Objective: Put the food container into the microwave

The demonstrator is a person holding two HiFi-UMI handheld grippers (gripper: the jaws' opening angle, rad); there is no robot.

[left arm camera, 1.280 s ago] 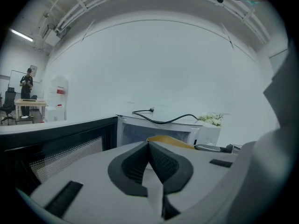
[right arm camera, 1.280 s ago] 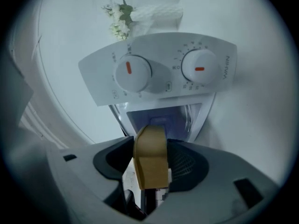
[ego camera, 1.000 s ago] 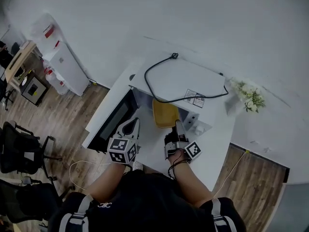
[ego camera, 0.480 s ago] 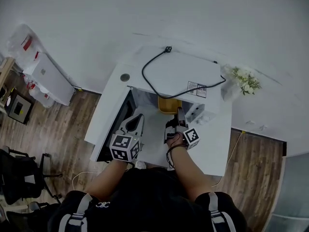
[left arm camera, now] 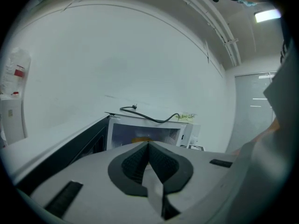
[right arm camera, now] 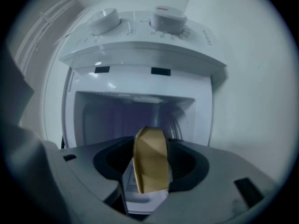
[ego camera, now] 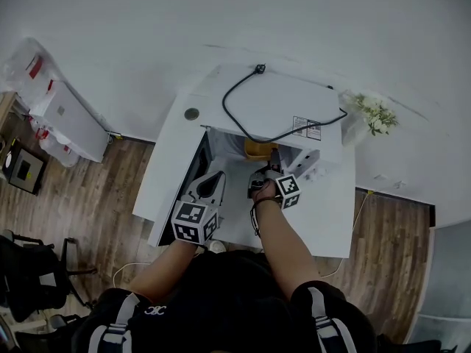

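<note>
The white microwave (ego camera: 283, 109) stands on a white table (ego camera: 327, 219) with its dark door (ego camera: 193, 169) swung open to the left. The yellow food container (ego camera: 257, 150) sits at the mouth of the cavity, mostly hidden under the microwave's top in the head view. My right gripper (ego camera: 273, 160) is shut on it. In the right gripper view the container (right arm camera: 150, 160) stands edge-on between the jaws, in front of the lit cavity (right arm camera: 131, 118). My left gripper (ego camera: 216, 178) hovers beside the open door, shut, its pads (left arm camera: 140, 164) pressed together on nothing.
A black power cable (ego camera: 246, 98) loops over the microwave's top. White flowers (ego camera: 375, 113) stand at the table's back right. Two knobs (right arm camera: 167, 16) top the control panel. A white cabinet (ego camera: 70, 116) stands on the wooden floor at left.
My right gripper has pushed forward with the yellow container, which now shows far less beyond the microwave's top edge. The left gripper has stayed by the door.
</note>
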